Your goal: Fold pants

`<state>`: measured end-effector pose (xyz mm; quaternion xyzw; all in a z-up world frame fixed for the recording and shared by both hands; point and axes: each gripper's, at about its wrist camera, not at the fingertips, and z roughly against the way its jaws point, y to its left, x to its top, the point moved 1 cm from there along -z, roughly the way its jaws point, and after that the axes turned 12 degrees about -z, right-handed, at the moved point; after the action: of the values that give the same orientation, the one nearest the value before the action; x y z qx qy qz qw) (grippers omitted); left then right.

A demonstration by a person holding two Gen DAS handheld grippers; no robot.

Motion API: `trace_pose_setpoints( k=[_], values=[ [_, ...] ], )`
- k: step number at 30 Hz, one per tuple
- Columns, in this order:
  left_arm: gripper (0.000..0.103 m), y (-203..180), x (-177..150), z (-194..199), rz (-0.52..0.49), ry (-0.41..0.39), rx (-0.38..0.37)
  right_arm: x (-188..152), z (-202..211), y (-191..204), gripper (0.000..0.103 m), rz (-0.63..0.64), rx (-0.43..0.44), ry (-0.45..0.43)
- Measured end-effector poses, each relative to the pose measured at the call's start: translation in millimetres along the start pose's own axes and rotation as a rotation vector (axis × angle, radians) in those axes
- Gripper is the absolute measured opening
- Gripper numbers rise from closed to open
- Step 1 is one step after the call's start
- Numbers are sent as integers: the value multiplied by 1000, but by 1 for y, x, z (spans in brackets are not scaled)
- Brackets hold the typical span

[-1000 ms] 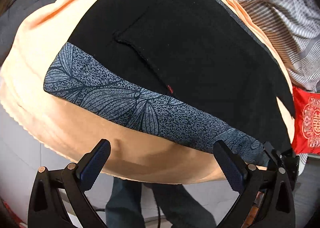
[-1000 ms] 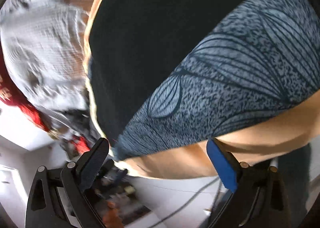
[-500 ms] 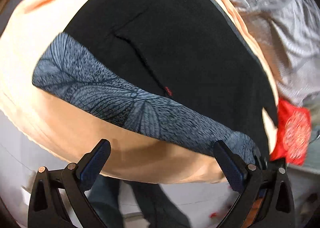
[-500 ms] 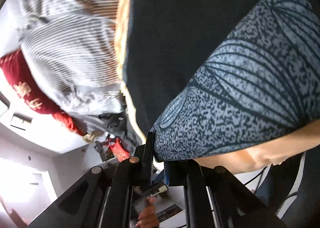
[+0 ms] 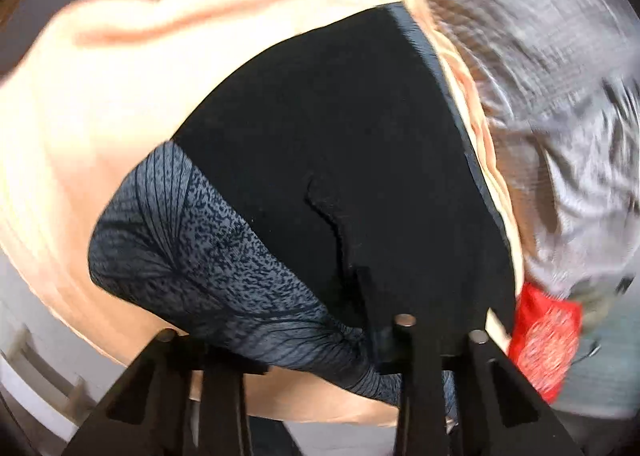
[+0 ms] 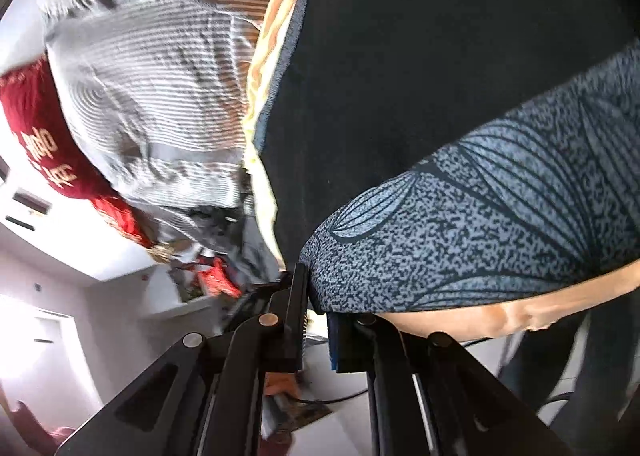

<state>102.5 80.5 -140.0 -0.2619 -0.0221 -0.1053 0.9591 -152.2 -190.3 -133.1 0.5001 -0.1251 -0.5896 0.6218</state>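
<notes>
Left wrist view: the pants (image 5: 352,160), black with a grey-blue leaf-print waistband (image 5: 208,256), lie spread on a peach-coloured sheet (image 5: 92,104), the waistband along the near edge and the legs running to the far side; the left gripper (image 5: 316,352) has its jaws drawn in on the near right part of the waistband, cloth bunched between them (the contact itself is partly hidden by the black frame, so the pinch is judged from the gathered fabric); a pocket seam (image 5: 332,224) runs through the black cloth just beyond the grip; a grey striped blanket (image 5: 560,136) lies at the far right, blurred; a red cushion (image 5: 548,340) sits at the near right, just beside the pants' edge.

Right wrist view: the right gripper (image 6: 318,308) is closed down to a narrow slot on the end corner of the waistband (image 6: 480,232); the black body of the pants (image 6: 420,76) extends beyond it; the peach sheet (image 6: 480,320) shows beneath the band at right and as a thin strip at the pants' left edge; the striped blanket (image 6: 160,88) lies to the left; a red cushion (image 6: 36,128) with pale lettering lies at far left.
</notes>
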Motion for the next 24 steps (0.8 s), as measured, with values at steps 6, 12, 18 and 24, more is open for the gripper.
trace_pose_setpoints(
  k=[6,12,18,24],
  values=[
    [19,-32,17,36,-215,-26,52,3,10,29,9,92,-72,-51],
    [19,-71,61,47,-302,-37,48,25,14,85,9,229,-150,-44],
    [19,-111,117,17,-366,-59,82,94,-10,137,9,333,-289,6],
    [20,-125,168,-49,-352,-39,140,176,-64,167,9,446,-465,59]
  ],
)
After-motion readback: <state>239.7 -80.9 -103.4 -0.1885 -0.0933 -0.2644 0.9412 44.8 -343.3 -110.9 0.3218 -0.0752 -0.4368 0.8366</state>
